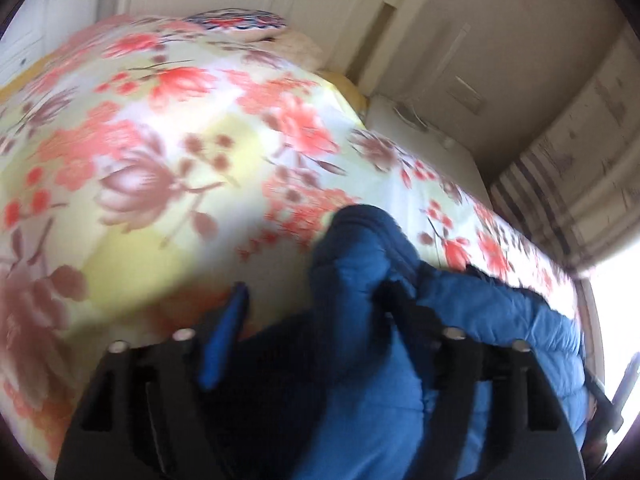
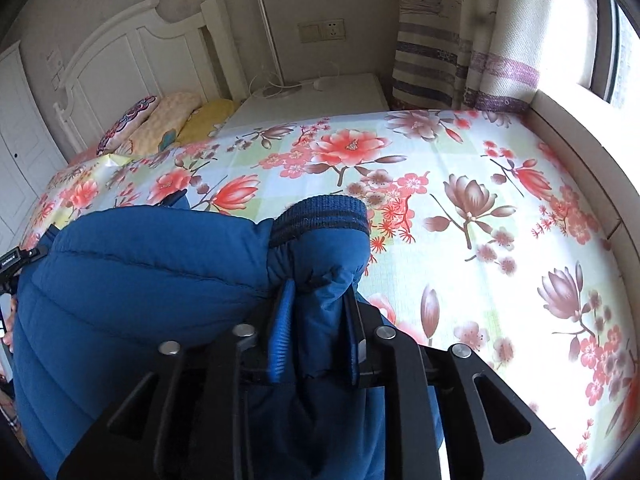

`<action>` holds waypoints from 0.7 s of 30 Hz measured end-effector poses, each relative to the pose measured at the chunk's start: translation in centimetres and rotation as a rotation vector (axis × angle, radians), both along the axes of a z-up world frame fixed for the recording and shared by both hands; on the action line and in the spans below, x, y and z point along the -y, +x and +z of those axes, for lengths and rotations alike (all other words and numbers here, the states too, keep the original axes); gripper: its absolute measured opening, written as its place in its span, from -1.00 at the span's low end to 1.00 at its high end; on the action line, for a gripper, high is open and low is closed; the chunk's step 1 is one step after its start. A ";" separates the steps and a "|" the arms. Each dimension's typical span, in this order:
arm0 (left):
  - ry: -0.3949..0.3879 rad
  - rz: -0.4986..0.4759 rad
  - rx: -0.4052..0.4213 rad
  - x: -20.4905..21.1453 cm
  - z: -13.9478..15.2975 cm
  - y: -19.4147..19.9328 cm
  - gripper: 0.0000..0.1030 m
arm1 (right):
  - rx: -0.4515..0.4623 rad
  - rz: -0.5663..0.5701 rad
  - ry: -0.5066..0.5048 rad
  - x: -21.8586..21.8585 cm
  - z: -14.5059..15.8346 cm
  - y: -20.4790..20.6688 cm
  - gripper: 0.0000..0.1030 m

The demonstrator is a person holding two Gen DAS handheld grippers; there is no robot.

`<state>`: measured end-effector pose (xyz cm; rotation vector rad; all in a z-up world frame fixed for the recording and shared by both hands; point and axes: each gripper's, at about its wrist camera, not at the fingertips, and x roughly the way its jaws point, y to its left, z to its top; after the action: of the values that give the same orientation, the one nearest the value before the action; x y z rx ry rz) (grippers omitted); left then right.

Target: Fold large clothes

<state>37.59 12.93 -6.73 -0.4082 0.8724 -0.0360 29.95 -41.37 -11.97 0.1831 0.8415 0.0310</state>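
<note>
Blue padded jacket (image 2: 152,280) pinched in right tongs (image 2: 316,312), loose between wide left tongs (image 1: 316,308).

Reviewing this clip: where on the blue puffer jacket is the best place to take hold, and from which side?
Grip the blue puffer jacket at the sleeve end just behind the ribbed cuff, coming from the near side along the sleeve. There the padding narrows into a bunch that fits between the jaws, as the right gripper shows.
</note>
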 end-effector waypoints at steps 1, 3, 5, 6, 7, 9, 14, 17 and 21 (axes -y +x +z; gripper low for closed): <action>-0.017 0.012 0.009 -0.6 0.2 -0.3 0.49 | -0.007 -0.003 0.027 0.5 0.2 -0.4 -0.56; -0.053 0.018 0.051 -2.0 1.4 -2.2 0.57 | -0.001 0.003 0.084 1.0 0.8 -1.8 -0.54; -0.053 -0.032 0.112 -3.3 2.9 -5.1 0.62 | 0.036 0.027 0.147 2.7 1.8 -4.9 -0.44; -0.027 -0.058 0.147 -4.0 3.5 -7.2 0.70 | 0.054 0.037 0.162 3.3 2.1 -6.2 -0.17; -0.006 -0.073 0.166 -4.4 3.8 -8.6 0.78 | 0.079 0.048 0.173 3.9 2.4 -7.7 0.12; 0.019 -0.110 0.198 -5.7 3.8 -13.2 0.82 | 0.128 0.063 0.166 4.9 2.5 -11.5 0.91; -0.015 -0.189 0.195 -6.8 1.4 -22.1 0.82 | 0.176 0.163 0.212 5.1 0.6 -20.3 0.91; -0.057 -0.243 0.219 -5.7 -0.2 -25.6 0.93 | 0.200 0.229 0.276 4.2 -0.7 -24.3 0.91; -0.034 -0.268 0.154 -3.7 -3.0 -25.3 0.95 | 0.174 0.264 0.262 2.4 -2.6 -25.4 0.74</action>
<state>12.29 16.64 -9.77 -0.3137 0.7700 -0.3255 4.56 -43.82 -14.53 0.3097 0.6811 0.4012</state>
